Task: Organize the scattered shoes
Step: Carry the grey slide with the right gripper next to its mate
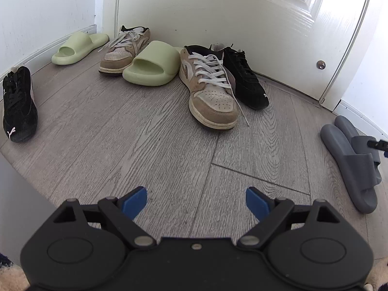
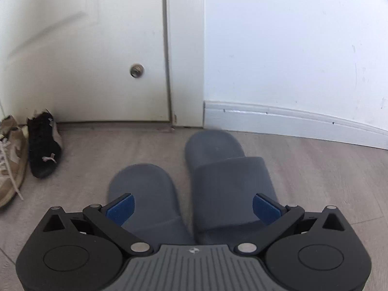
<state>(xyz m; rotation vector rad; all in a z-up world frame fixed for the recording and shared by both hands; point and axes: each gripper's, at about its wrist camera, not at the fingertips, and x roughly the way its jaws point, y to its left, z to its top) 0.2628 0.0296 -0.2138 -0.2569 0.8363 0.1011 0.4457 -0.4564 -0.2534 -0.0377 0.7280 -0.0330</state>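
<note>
My left gripper (image 1: 196, 202) is open above bare floor, well short of the shoes. Ahead by the door lie a tan sneaker (image 1: 209, 86), a black sneaker (image 1: 245, 76) beside it, a green slide (image 1: 151, 64), a second tan sneaker (image 1: 125, 48) and another green slide (image 1: 77, 47). A second black sneaker (image 1: 19, 104) sits at the far left. Two grey slides (image 1: 351, 160) lie side by side at the right. My right gripper (image 2: 193, 208) hangs open just above those grey slides (image 2: 228, 181), its fingers spanning both, holding nothing.
A white door (image 1: 218, 12) with a small metal stop (image 2: 137, 70) closes the back. White walls and baseboard (image 2: 291, 118) run along both sides. The wood-look floor (image 1: 145, 150) lies between my left gripper and the shoes.
</note>
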